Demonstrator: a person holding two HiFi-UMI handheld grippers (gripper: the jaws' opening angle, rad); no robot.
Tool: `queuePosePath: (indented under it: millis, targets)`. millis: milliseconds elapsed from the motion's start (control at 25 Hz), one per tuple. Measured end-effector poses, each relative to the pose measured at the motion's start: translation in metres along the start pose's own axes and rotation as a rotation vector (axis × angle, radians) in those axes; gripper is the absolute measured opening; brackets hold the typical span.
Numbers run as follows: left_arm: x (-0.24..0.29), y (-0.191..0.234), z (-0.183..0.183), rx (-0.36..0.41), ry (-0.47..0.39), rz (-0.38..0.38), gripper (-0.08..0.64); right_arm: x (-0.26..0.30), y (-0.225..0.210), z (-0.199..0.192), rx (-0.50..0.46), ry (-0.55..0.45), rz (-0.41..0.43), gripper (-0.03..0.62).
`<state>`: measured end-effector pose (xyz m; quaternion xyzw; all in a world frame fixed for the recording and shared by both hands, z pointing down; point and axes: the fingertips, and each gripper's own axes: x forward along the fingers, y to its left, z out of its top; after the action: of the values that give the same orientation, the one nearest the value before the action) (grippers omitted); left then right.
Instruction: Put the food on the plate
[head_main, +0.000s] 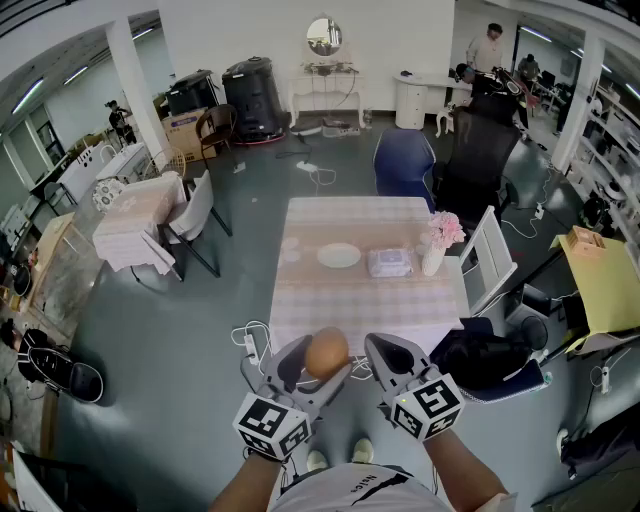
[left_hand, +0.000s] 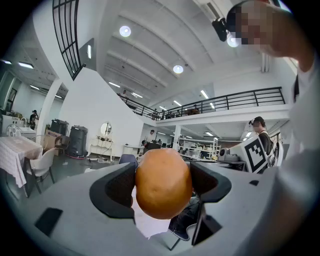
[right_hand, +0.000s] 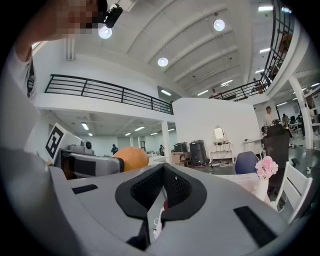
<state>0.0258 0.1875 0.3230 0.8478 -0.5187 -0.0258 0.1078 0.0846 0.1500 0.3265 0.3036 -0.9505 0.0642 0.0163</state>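
My left gripper (head_main: 318, 360) is shut on an orange, egg-shaped piece of food (head_main: 326, 352), held up in front of me short of the table's near edge. In the left gripper view the food (left_hand: 163, 183) fills the gap between both dark pads. My right gripper (head_main: 388, 353) hovers just right of it, jaws shut with nothing in them; in the right gripper view its pads (right_hand: 165, 192) meet and the food (right_hand: 131, 157) shows at the left. A white plate (head_main: 339, 255) lies bare at the middle of the table (head_main: 360, 300).
On the checked tablecloth sit a pack of wipes (head_main: 389, 262) and a white vase with pink flowers (head_main: 436, 243). A white chair (head_main: 490, 255) stands at the table's right, a blue chair (head_main: 403, 160) behind it. Cables (head_main: 250, 345) lie on the floor.
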Motion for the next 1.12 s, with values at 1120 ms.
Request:
queuePosePath:
  millis: [1120]
  targets:
    - [0.039,0.015,-0.008,0.049,0.032,0.074,0.347,-0.005,-0.051,0.001,0.091,-0.041,0.030,0.014]
